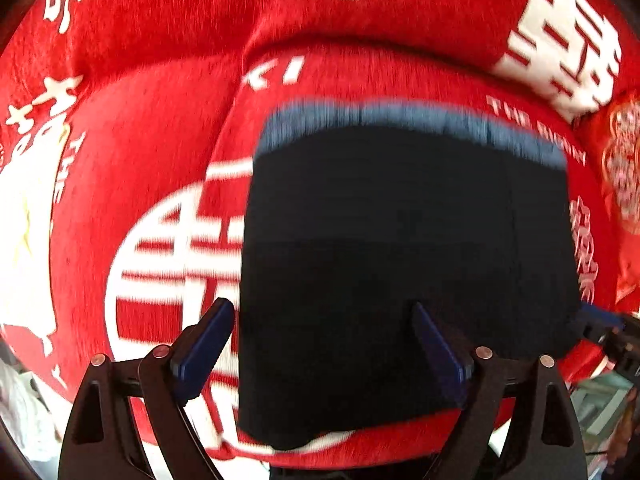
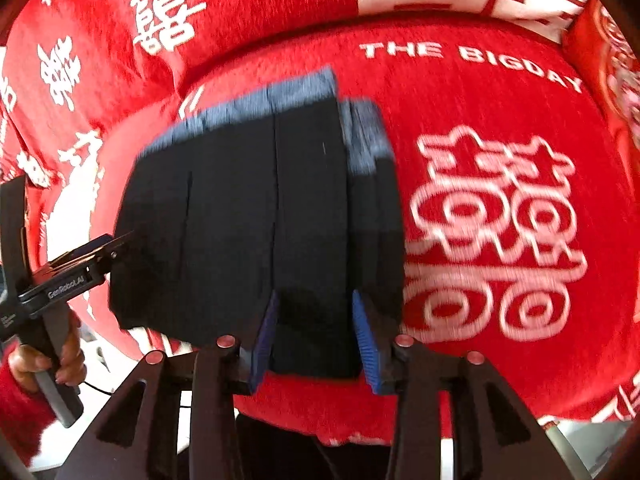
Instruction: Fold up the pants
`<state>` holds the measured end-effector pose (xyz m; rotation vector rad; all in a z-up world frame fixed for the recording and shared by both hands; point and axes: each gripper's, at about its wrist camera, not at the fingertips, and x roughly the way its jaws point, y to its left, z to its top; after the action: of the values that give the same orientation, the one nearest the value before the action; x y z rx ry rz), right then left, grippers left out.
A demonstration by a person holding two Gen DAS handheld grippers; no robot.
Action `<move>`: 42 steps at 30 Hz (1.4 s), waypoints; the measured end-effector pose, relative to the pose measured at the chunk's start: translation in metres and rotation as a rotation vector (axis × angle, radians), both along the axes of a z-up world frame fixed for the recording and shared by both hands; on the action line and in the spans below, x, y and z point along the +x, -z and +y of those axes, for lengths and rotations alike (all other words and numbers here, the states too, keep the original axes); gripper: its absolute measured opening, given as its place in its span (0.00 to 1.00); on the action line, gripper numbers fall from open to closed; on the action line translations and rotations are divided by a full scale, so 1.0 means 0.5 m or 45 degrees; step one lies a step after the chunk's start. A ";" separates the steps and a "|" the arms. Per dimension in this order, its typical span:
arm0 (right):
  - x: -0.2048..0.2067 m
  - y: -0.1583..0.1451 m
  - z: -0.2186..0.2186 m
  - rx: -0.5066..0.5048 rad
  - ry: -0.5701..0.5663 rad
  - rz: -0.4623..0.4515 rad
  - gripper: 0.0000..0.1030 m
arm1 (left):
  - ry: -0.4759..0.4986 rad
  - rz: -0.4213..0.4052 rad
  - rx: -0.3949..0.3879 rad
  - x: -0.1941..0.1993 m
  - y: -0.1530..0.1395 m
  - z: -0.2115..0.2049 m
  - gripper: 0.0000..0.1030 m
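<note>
Folded pants sit square on the red cushion!

The dark pants point(image 1: 404, 264) lie in a compact bundle on the red printed cushion point(image 1: 160, 128), likely the fold finished. Left gripper point(image 1: 323, 344) hangs wide apart above the near edge; right gripper point(image 2: 316, 336) stands parted, nothing visibly pinched, seemingly letting go.

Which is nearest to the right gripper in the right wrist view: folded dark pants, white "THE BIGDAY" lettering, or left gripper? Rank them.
1. Folded dark pants: between the right gripper's open fingers.
2. Left gripper: at the pants' left edge.
3. White "THE BIGDAY" lettering: far up, on the red plush cushion.
</note>
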<state>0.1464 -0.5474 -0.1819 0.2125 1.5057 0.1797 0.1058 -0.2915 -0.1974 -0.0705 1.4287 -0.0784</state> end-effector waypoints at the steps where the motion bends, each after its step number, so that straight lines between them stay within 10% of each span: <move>1: -0.011 0.002 -0.003 -0.003 0.016 0.009 0.41 | -0.025 0.010 -0.007 -0.014 0.007 0.004 0.98; 22: -0.026 0.013 -0.019 -0.186 0.142 0.069 0.77 | -0.009 0.105 -0.047 0.005 0.034 -0.003 1.00; 42: -0.140 -0.136 0.021 -0.113 0.109 0.189 1.00 | 0.228 0.013 0.136 -0.134 -0.193 -0.022 1.00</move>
<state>0.0763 -0.5370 -0.1139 0.2225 1.6445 0.0290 0.0390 -0.3025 -0.1009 0.1457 1.4450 -0.1493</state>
